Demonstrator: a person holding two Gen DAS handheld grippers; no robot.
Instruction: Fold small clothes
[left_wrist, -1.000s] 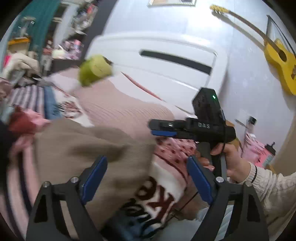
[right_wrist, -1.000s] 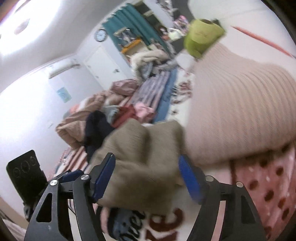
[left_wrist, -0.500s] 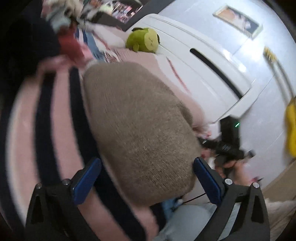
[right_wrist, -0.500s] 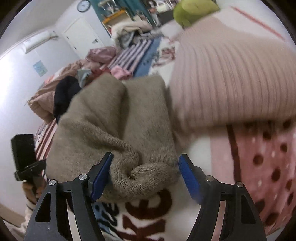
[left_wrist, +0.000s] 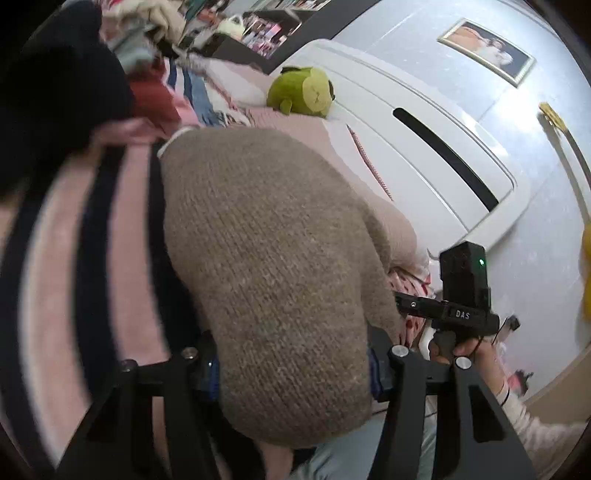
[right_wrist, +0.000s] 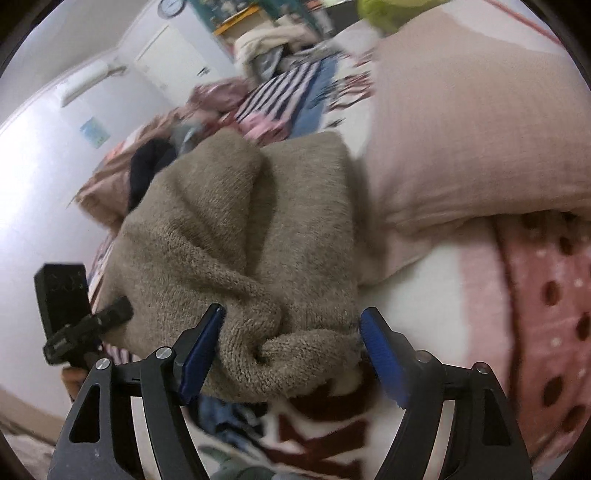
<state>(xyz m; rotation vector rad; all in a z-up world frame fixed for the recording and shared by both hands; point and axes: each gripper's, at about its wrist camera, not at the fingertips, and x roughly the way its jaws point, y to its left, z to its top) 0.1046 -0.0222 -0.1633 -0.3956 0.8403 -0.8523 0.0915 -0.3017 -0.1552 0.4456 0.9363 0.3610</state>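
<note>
Left wrist view: left gripper (left_wrist: 293, 363) has its jaws closing on the taupe fuzzy knit garment (left_wrist: 266, 266); blue pads mostly buried behind the fabric, both sides look pressed into the knit. Garment lies on the bed, bulging up between the fingers, over a pink blanket with dark navy stripes (left_wrist: 92, 258) on the left and a pale pink ribbed pillow (left_wrist: 391, 225) behind it. Green plush toy (left_wrist: 301, 92) sits further back against the white headboard (left_wrist: 424, 129). Right-hand device is visible low right, held by a hand (left_wrist: 465, 350) in a cream sleeve. Right wrist view: right gripper (right_wrist: 291, 343) jaws opening, spread around a bunched fold of the same garment (right_wrist: 240, 236); left pad touching the knit, right pad just beside it, not pinching. Printed white-and-maroon blanket (right_wrist: 317, 432) under the fold.
</note>
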